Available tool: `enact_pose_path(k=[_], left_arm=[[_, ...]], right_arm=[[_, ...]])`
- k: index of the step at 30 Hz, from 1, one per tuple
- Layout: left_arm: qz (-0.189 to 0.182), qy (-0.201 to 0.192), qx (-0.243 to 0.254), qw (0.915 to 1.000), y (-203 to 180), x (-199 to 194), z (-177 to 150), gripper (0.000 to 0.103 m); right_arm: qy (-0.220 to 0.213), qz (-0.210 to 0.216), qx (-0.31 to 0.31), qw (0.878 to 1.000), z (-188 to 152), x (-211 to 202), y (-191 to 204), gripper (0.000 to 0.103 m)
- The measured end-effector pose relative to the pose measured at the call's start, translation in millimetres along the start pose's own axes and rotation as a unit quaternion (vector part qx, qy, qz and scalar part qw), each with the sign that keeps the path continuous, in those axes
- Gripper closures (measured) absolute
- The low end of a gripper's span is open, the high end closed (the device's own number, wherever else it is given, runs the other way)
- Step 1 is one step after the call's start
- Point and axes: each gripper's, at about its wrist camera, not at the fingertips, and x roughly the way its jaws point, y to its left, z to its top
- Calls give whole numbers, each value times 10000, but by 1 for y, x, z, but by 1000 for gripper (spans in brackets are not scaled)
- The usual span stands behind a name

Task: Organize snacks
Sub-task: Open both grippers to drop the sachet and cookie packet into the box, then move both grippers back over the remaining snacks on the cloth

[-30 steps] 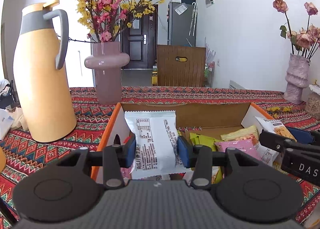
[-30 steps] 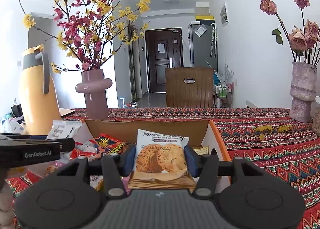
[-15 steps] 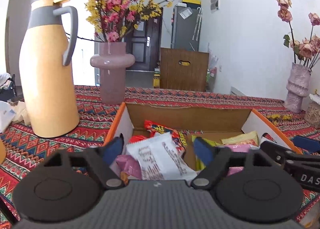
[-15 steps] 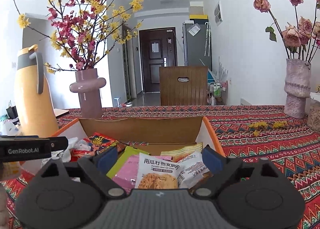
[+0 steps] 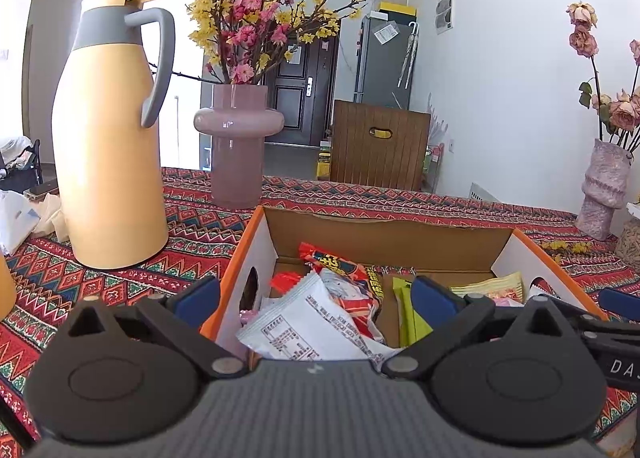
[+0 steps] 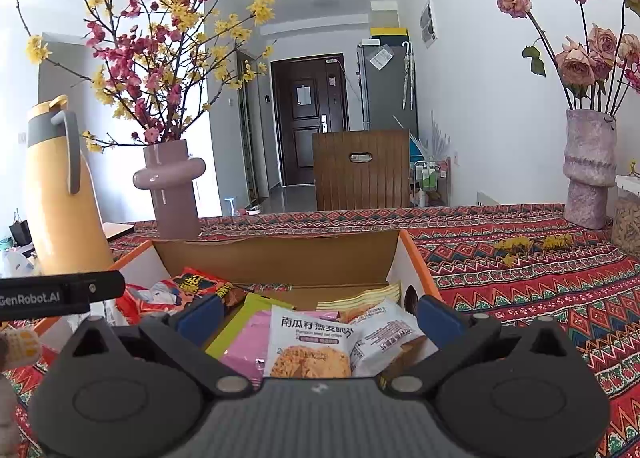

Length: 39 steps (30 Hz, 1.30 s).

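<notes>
An open cardboard box with orange edges [image 5: 384, 228] [image 6: 276, 254] sits on the patterned tablecloth and holds several snack packs. My left gripper [image 5: 316, 304] is open and empty above the box's left end, over a white pack [image 5: 304, 326] that lies on a red pack [image 5: 344, 274]. My right gripper [image 6: 318, 316] is open and empty above the box's right end, over a pumpkin seed crisp pack [image 6: 310, 342], a pink pack [image 6: 248, 346] and a green pack [image 6: 248, 314]. The other gripper's finger shows at each view's edge.
A tall yellow thermos jug [image 5: 108, 146] stands left of the box. A mauve vase with blossom branches [image 5: 238, 146] stands behind it. A second vase with dried roses [image 6: 588, 170] stands far right. A wooden chair back [image 6: 360, 170] is beyond the table.
Both grippers opened and let go of their packs: the white pack and the crisp pack dropped into the box. Both grippers then drew back slightly.
</notes>
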Motion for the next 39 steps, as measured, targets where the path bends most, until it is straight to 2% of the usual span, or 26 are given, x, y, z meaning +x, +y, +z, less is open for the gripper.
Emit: enact_pose_path(k=[16,28,39], left_arm=[[31,-33,6,10000,1,-15,7,0],[-178,50,124,9998,4,-48,1,0],[-208,460,118,9987,19,-65,-24,0]], right_arm=[[-150,7,-9,9999,10,-25,1,0],[131,126,-83,9998,-6,-53,4,0],[592,155,-44,9981,-34,-71,-1,0]])
